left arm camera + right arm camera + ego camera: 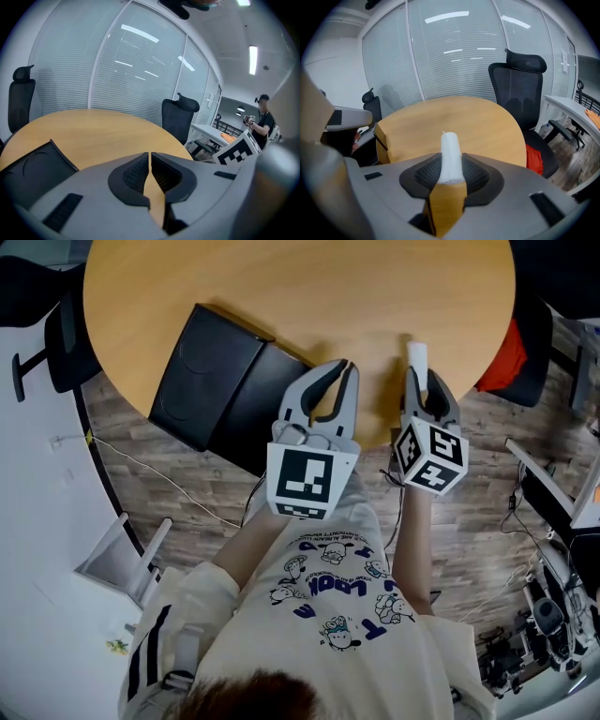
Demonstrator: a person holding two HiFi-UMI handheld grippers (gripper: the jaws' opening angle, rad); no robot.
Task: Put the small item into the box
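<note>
The small item [416, 356] is a white, tube-like piece. My right gripper [419, 381] is shut on it at the near right edge of the round wooden table [300, 287], with the item's tip sticking out past the fingertips. In the right gripper view the white item [450, 157] stands upright between the pads of that gripper [451, 172]. The black box [217, 385] lies open at the table's near left edge, lid laid flat. My left gripper [345, 369] is just right of the box, shut and empty. The left gripper view shows its tips [149, 161] touching, with the box [29, 171] at lower left.
Black office chairs [66, 334] stand around the table, and one at the right holds something red [506, 357]. Cables trail over the wooden floor [159, 479]. White furniture [37, 521] is at the left. A person [260, 118] stands far off behind glass.
</note>
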